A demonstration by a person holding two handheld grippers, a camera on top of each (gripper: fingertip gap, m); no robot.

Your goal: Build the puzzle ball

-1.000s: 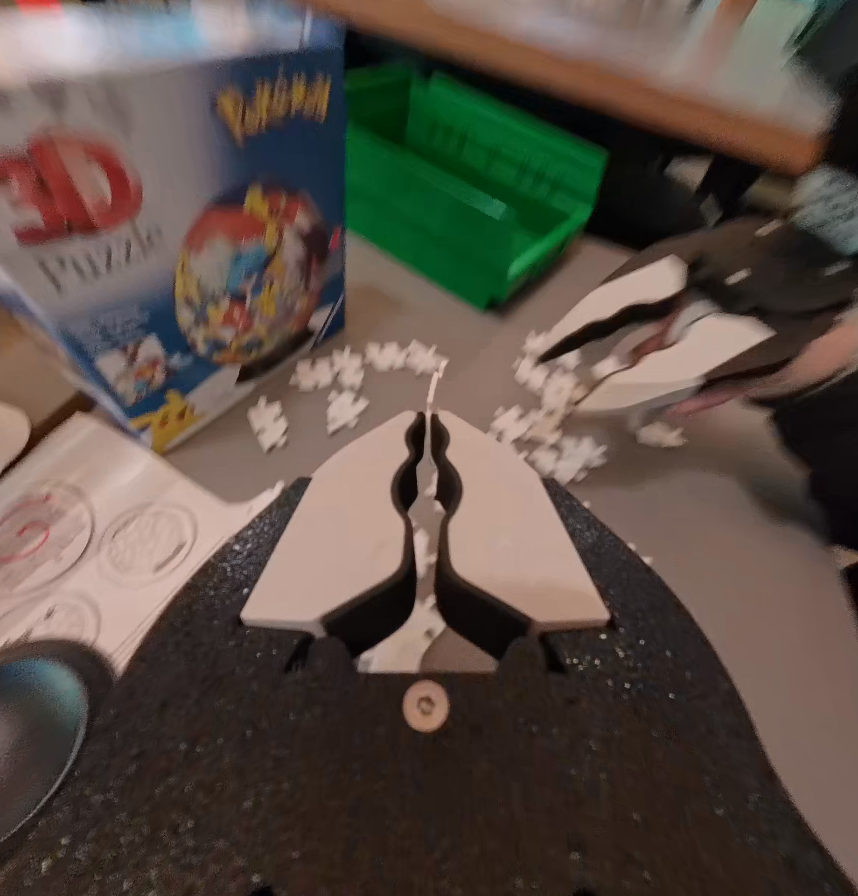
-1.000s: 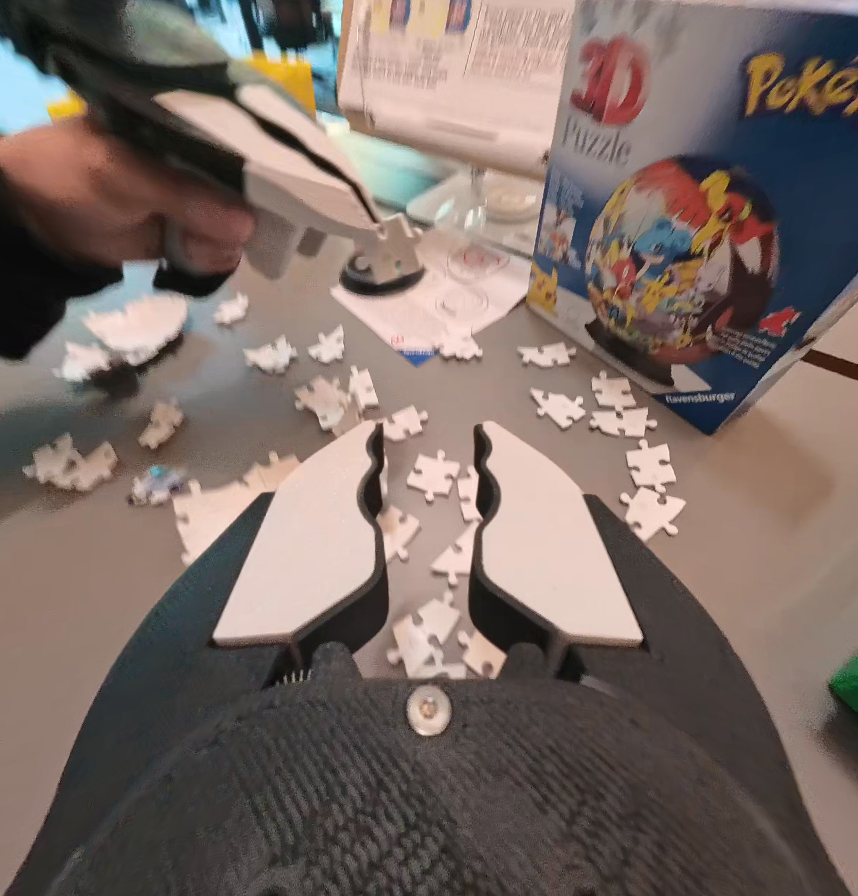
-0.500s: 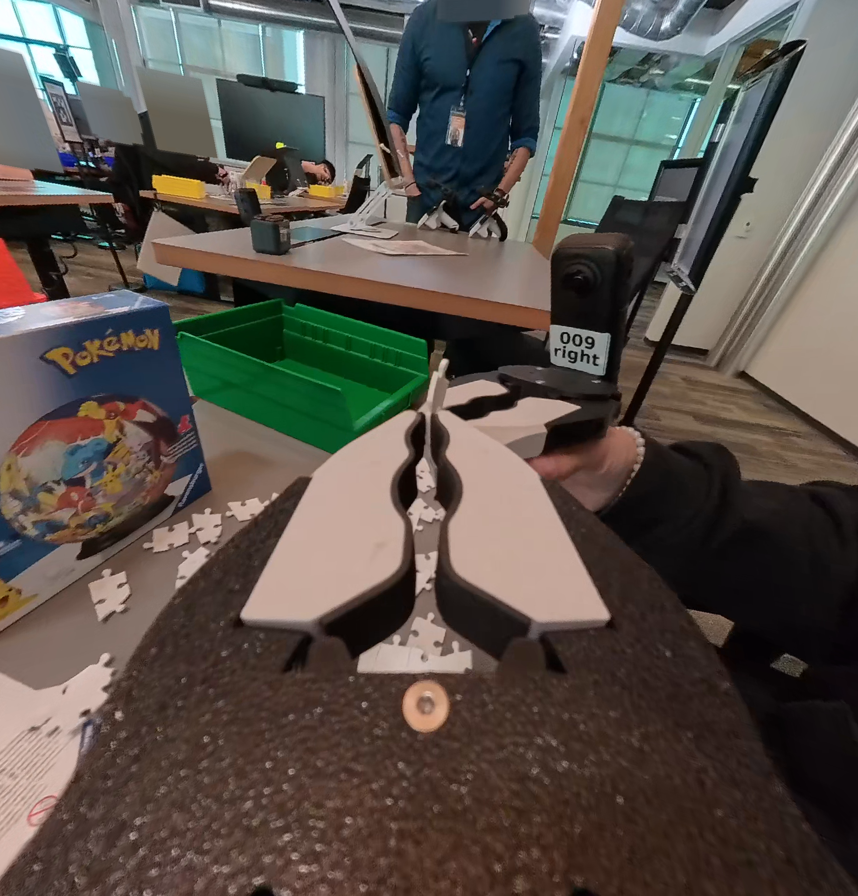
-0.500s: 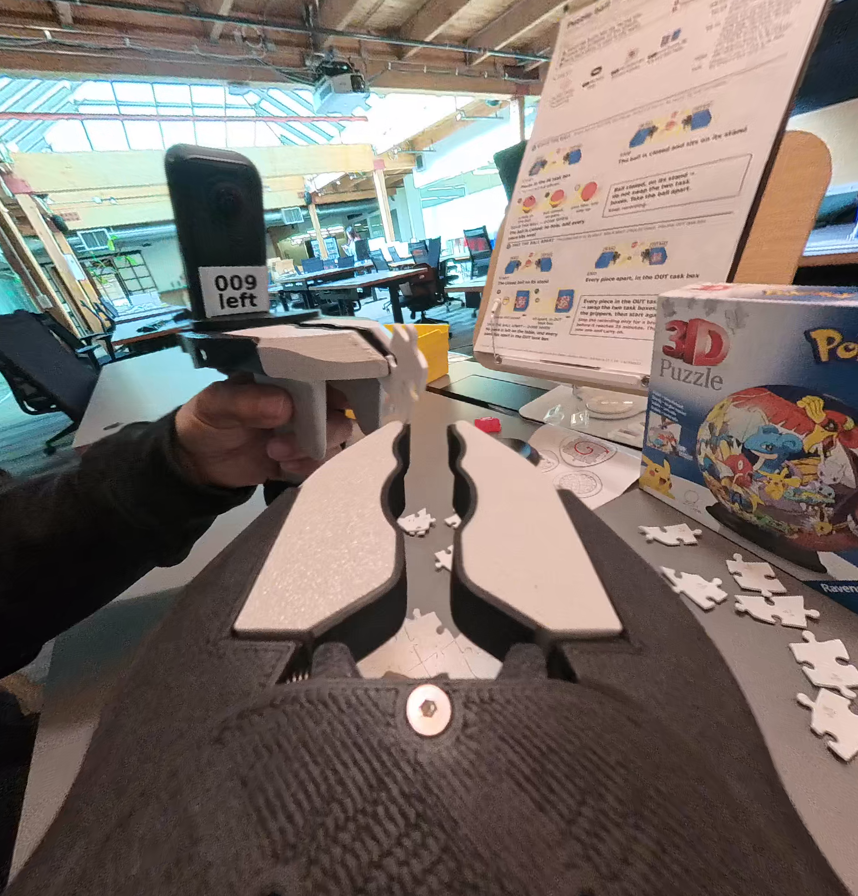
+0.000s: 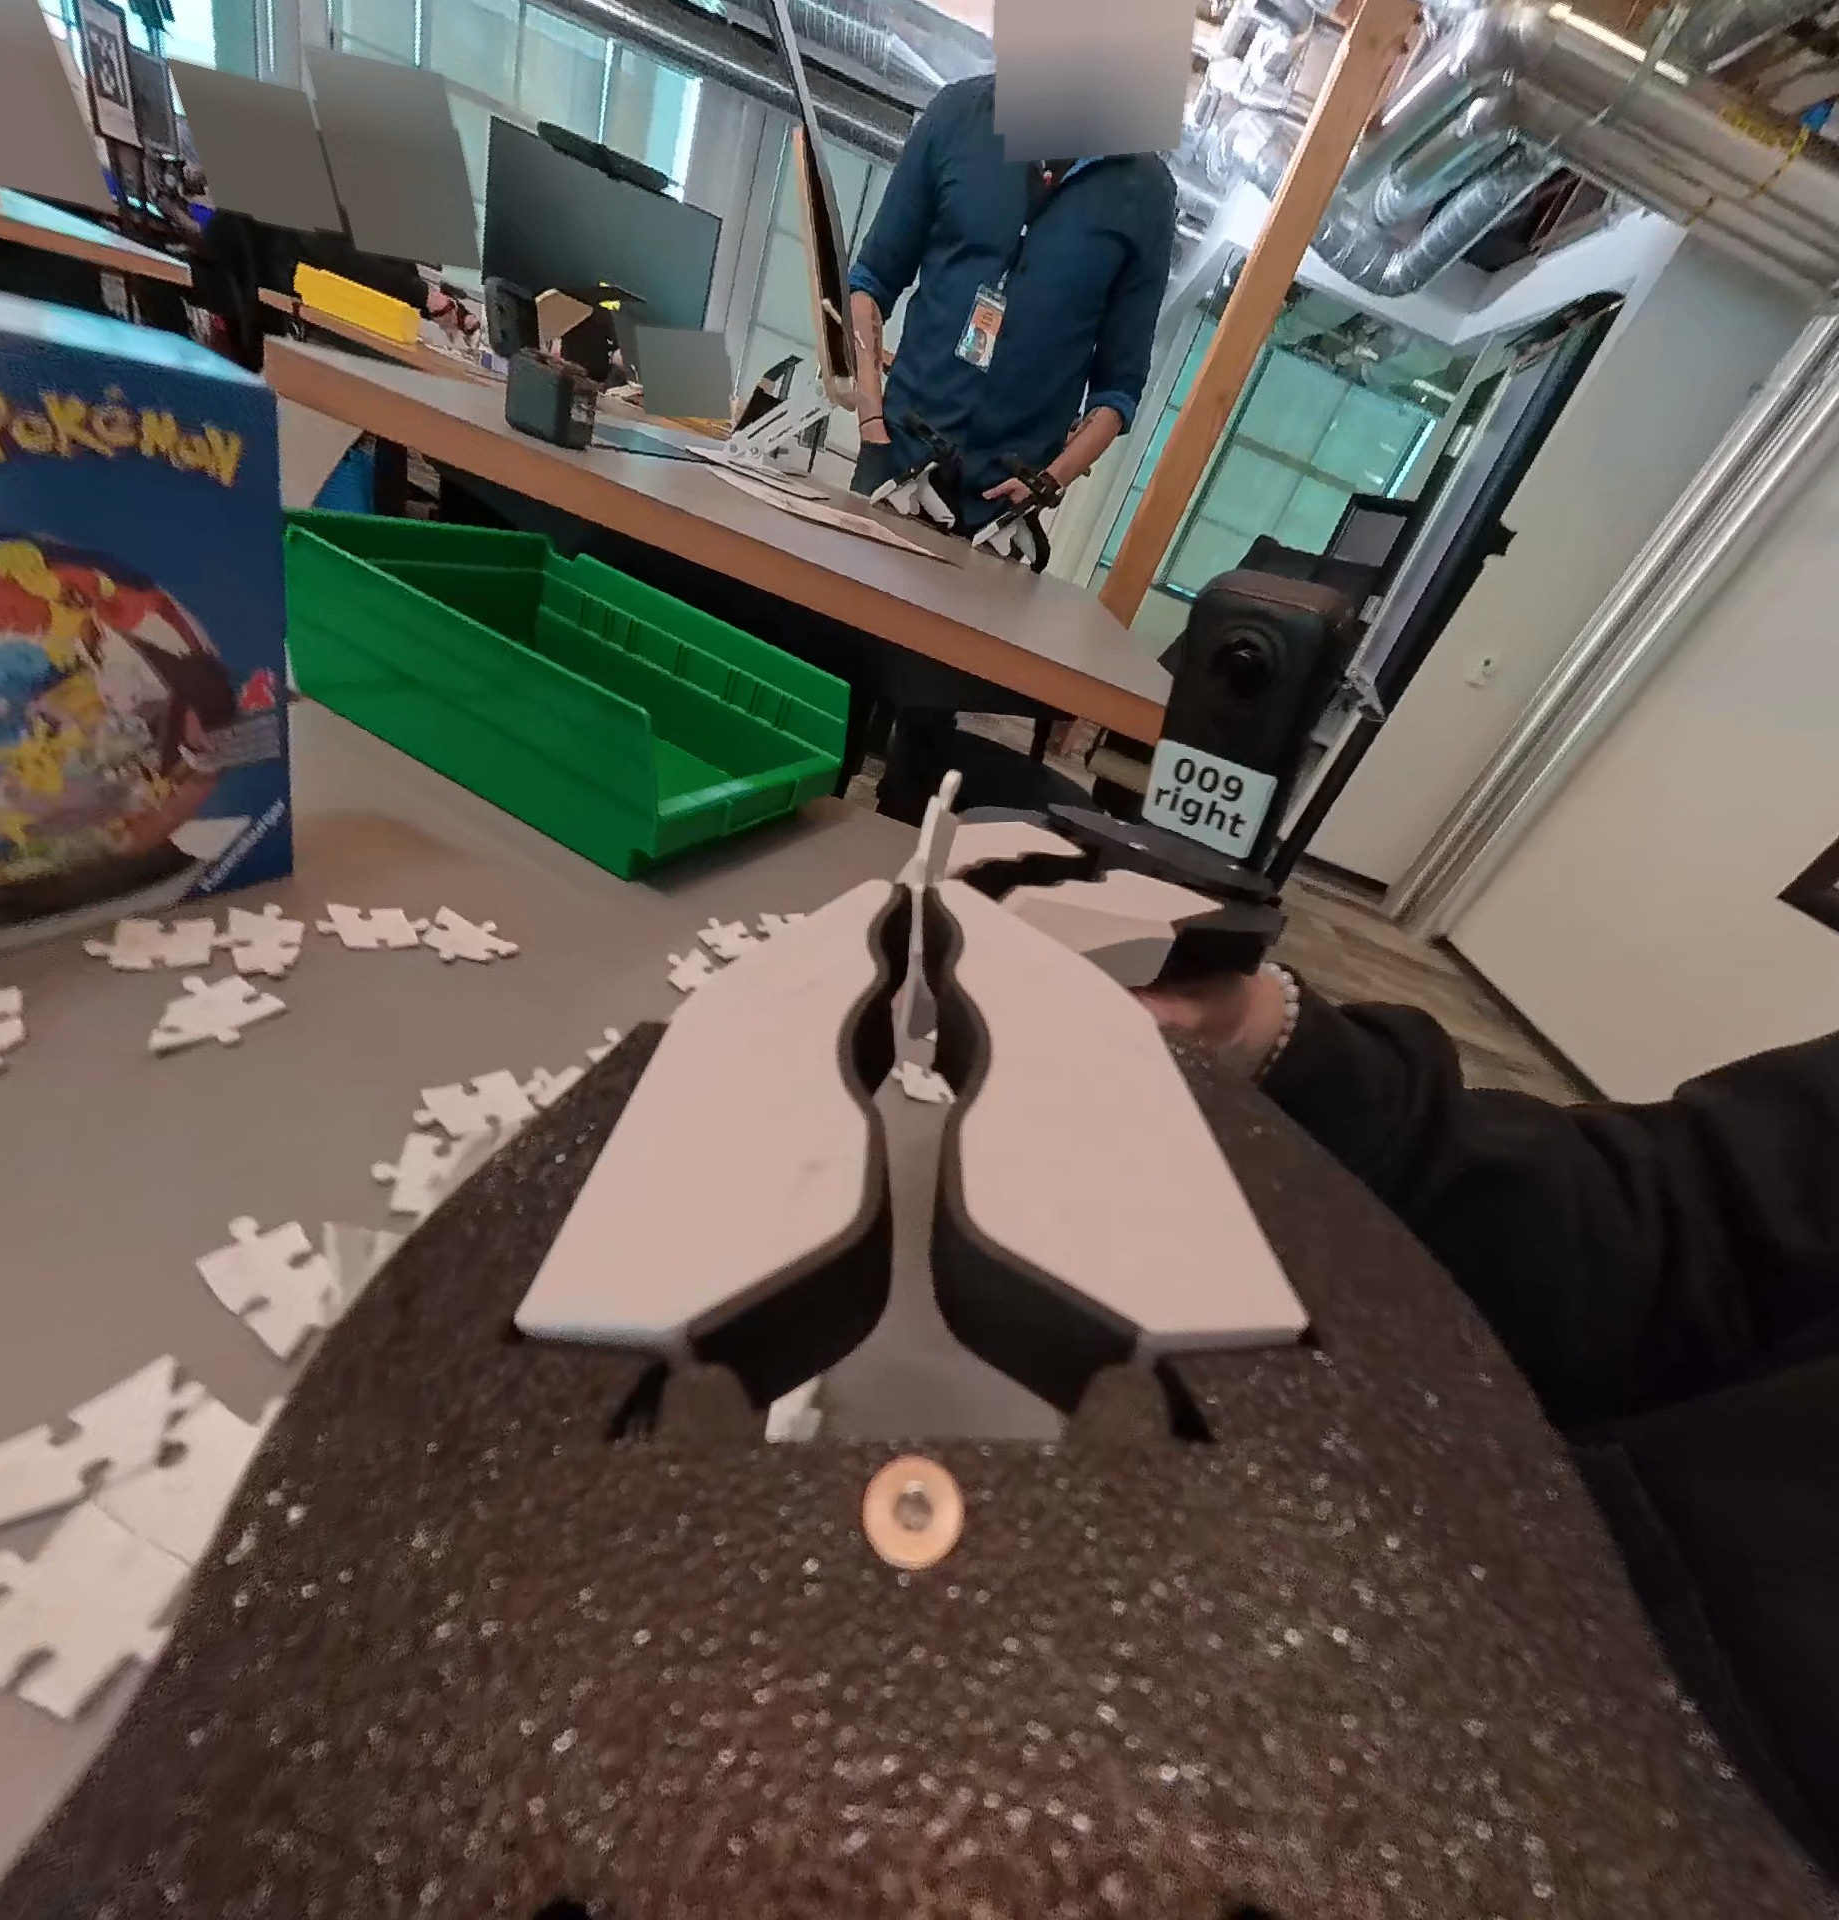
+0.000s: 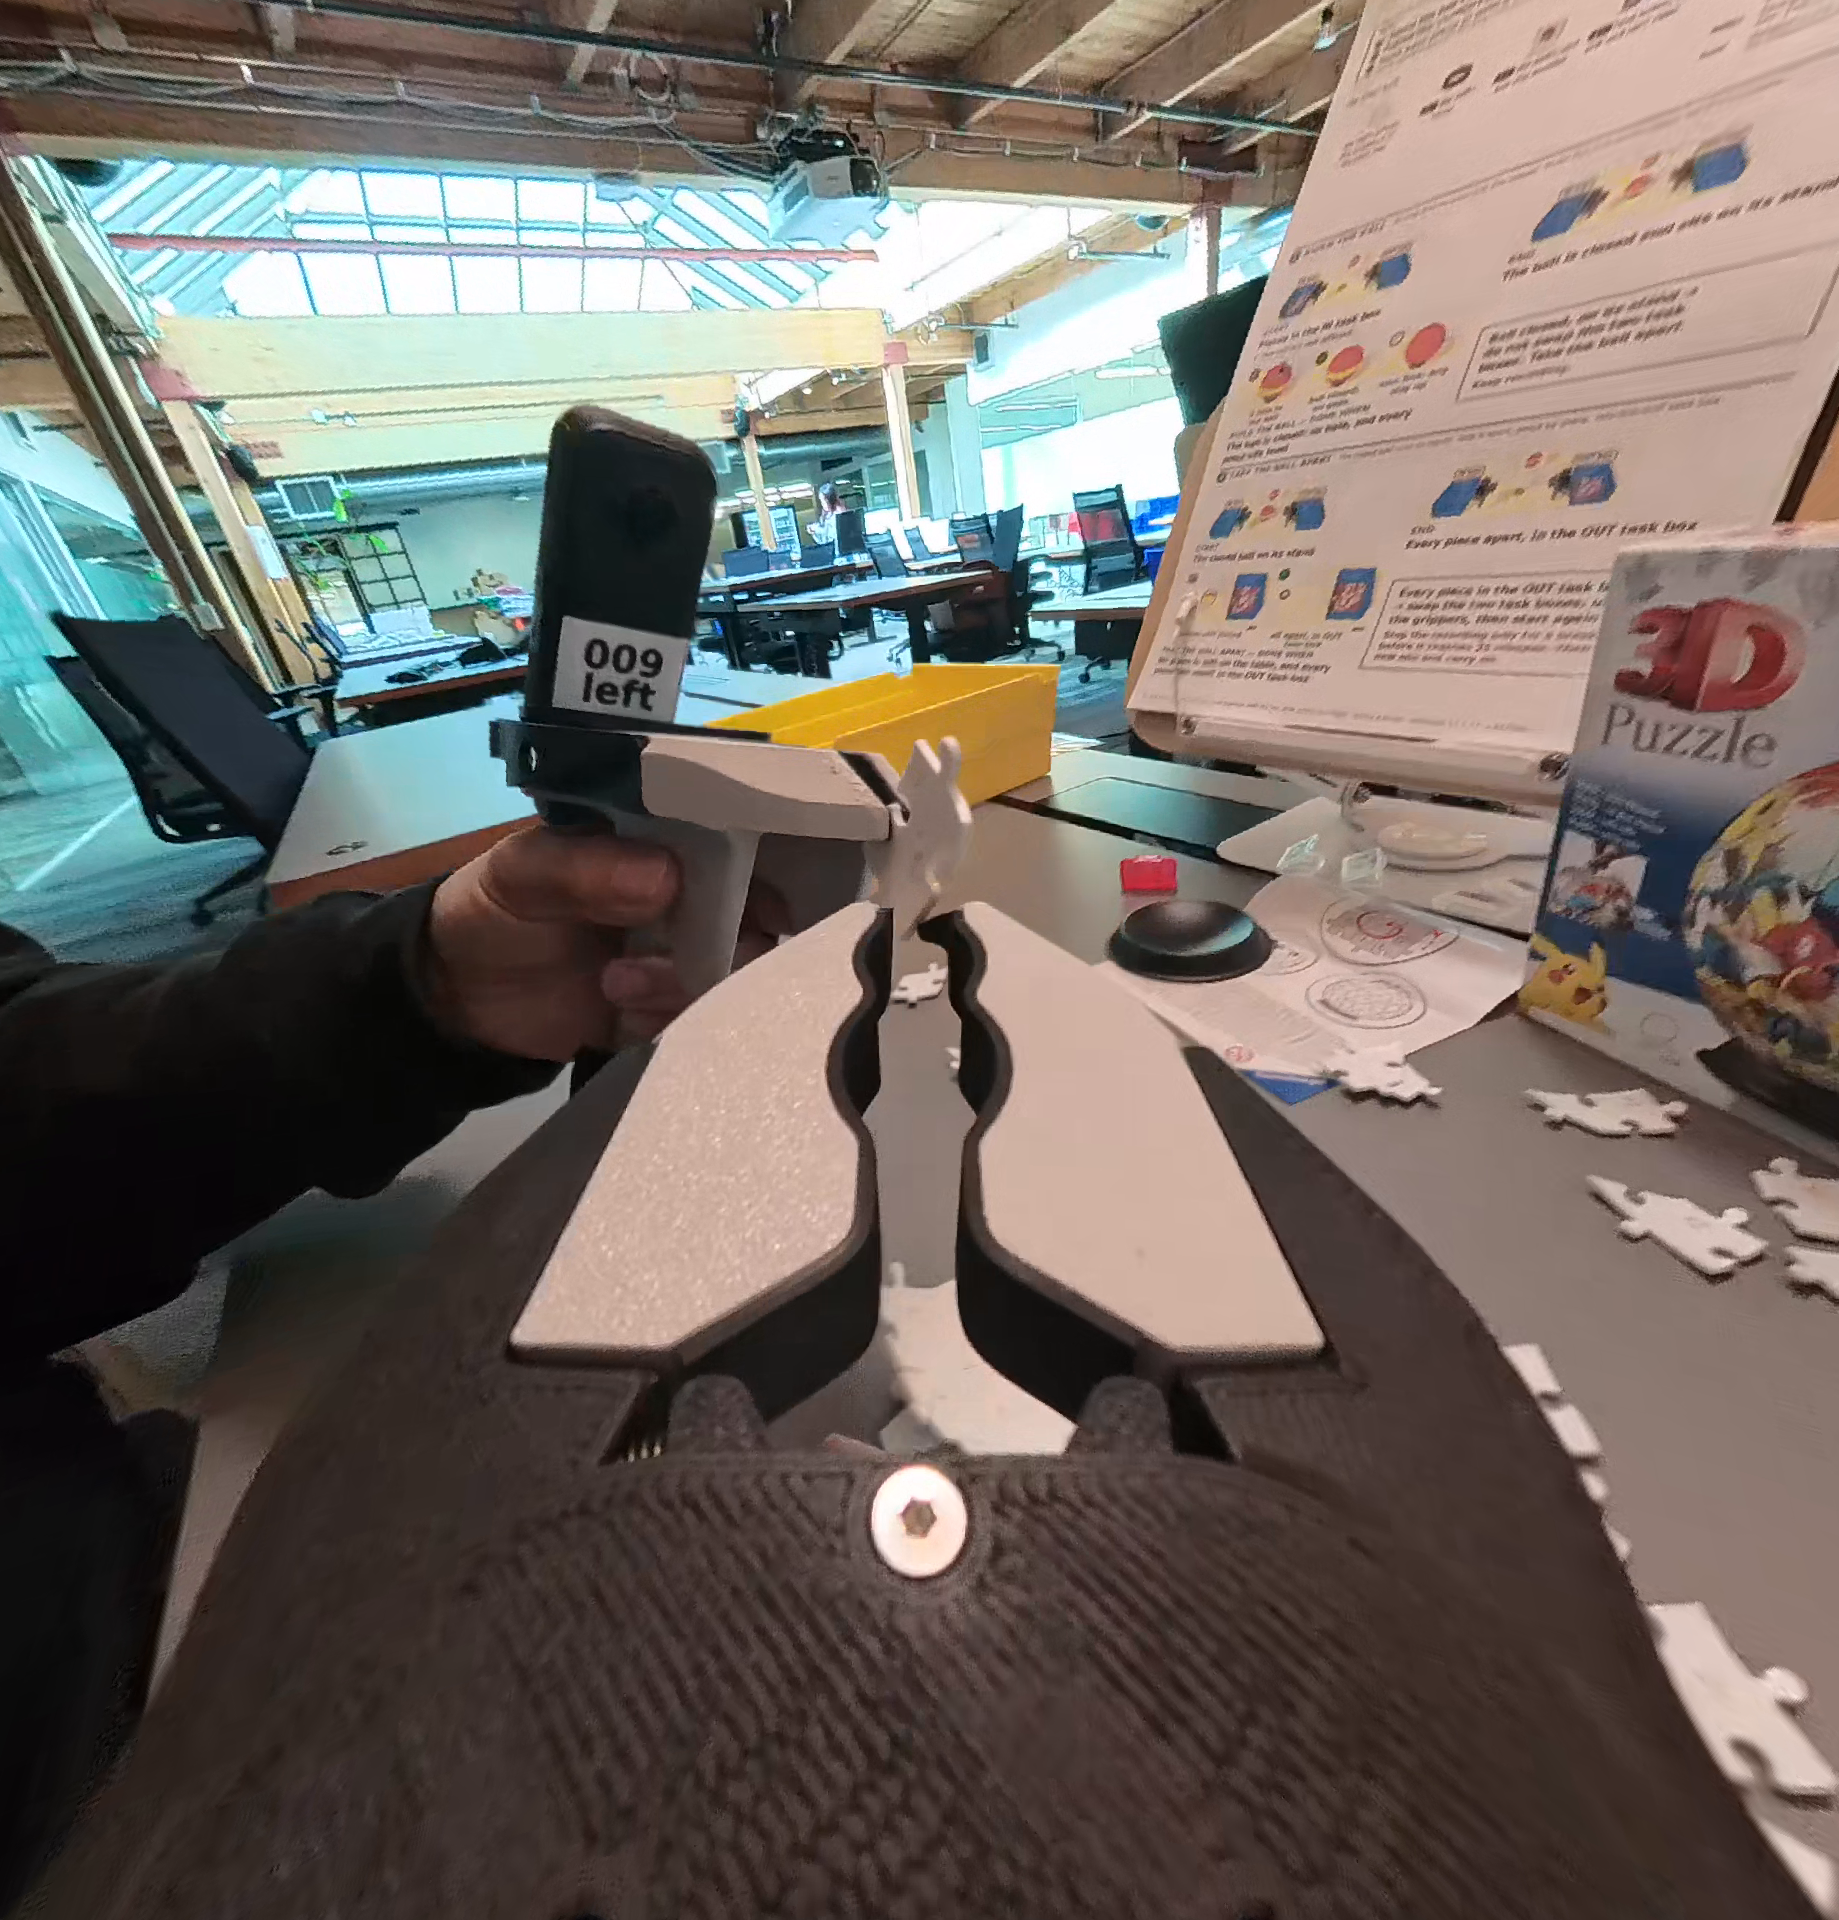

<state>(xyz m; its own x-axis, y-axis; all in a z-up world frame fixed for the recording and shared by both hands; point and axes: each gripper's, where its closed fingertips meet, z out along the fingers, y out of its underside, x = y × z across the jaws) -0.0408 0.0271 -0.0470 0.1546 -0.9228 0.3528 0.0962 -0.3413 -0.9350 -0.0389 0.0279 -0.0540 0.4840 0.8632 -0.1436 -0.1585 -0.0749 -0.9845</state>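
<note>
Left claw [image 5: 915,883] pinches edge-on puzzle piece [image 5: 934,831]; right claw [image 6: 920,920] gapes, piece unheld.

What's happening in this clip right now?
A person holds a gripper in each hand above a grey table. The left gripper is shut on a white puzzle piece, held up edge-on. The right gripper is open just below it, holding nothing. Loose pieces lie scattered beside the puzzle box; no ball is assembled yet.
</note>
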